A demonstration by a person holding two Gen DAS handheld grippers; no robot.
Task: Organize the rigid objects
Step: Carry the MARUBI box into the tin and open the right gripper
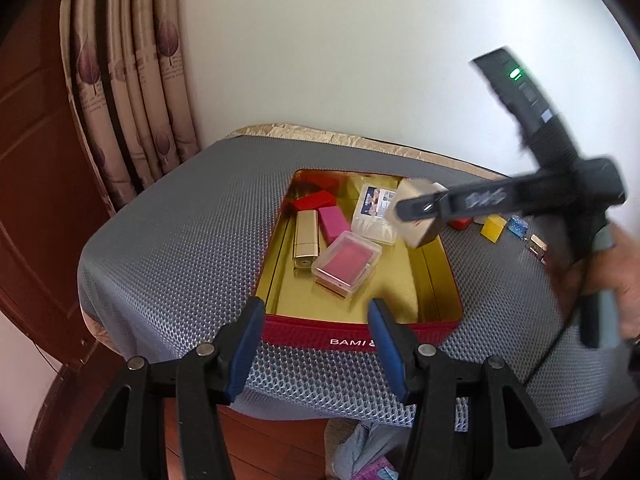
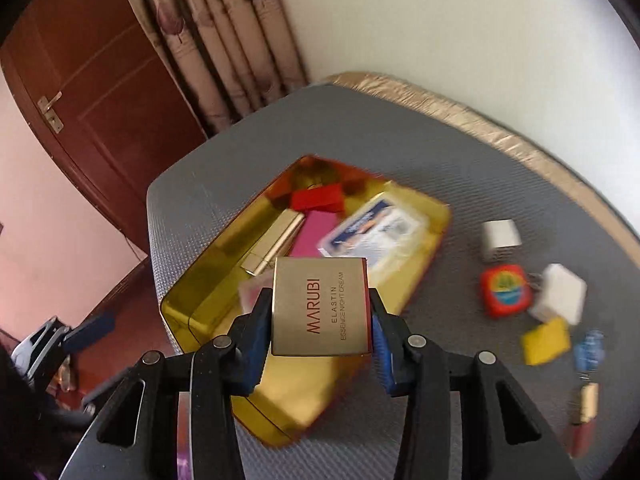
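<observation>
Right wrist view only: printed face of the champagne-gold cardboard box (image 2: pixel 320 306), "MARUBI ELASTIN ESSENCE NIGHT CREAM" plain to read, plus a blurred scatter to the right of the gold-lined tin tray (image 2: pixel 208 300) — white cube (image 2: pixel 501 236), red round-cornered block (image 2: pixel 506 290), second white block (image 2: pixel 558 298), yellow cube (image 2: pixel 546 340), blue crystal-like piece (image 2: pixel 588 350). Left wrist view only: the tray's red front wall (image 1: pixel 360 330) lettered "BAMI", and a hand (image 1: pixel 596 272) wrapped round the right tool's grip, off to the right of the tray.

Inside the tray: red block (image 1: pixel 312 201) at the far end, gold lipstick-shaped case (image 1: pixel 306 242) beside a magenta block (image 1: pixel 334 224), clear plastic case with a red insert (image 1: pixel 346 266) in the middle, clear packet with a blue-and-white label (image 1: pixel 374 210) toward the right wall. Near half of the tray floor bare gold.

Right gripper (image 2: pixel 320 330) clamped on the cream box, blue pads pressed against both sides, box held in the air above the tray's near half, tilted steeply down; from the left view, hanging over the tray's right edge (image 1: pixel 420 216). Left gripper (image 1: pixel 316 344) roughly half open, nothing between the fingers, poised just in front of the tray's red wall, angled down over the grey mesh-covered counter (image 1: pixel 160 248).
</observation>
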